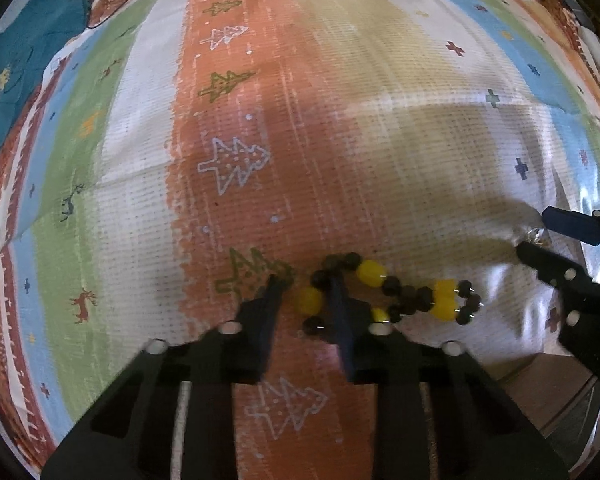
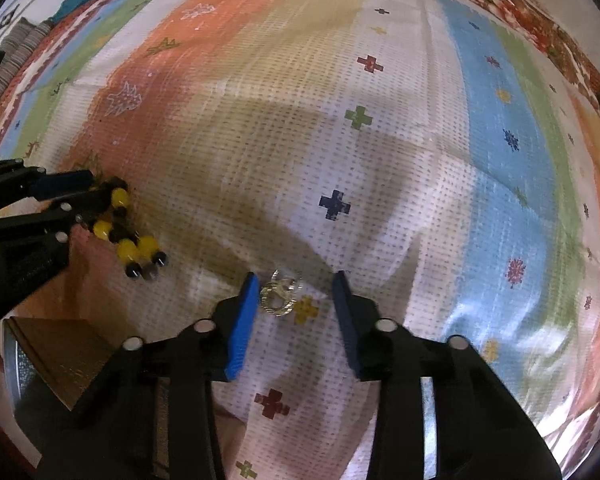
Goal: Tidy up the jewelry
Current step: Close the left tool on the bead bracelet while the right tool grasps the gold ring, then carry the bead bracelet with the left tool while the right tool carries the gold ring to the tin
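A bracelet of black and yellow beads (image 1: 396,292) lies on the striped patterned cloth (image 1: 340,140). My left gripper (image 1: 308,280) is open around the bracelet's left end, one finger inside the loop and a yellow bead between the fingers. It also shows in the right wrist view (image 2: 80,196) with the bracelet (image 2: 128,236). A small silvery ring-like jewel (image 2: 278,294) lies on the cloth between the open fingers of my right gripper (image 2: 296,284), close to the left finger. In the left wrist view the right gripper (image 1: 534,232) shows at the right edge around the jewel (image 1: 534,235).
A brown box with a shiny rim (image 2: 56,352) sits at the cloth's near edge, between the two grippers. A teal garment (image 1: 32,40) lies at the far left. The cloth's red patterned border (image 2: 540,24) runs along the far right.
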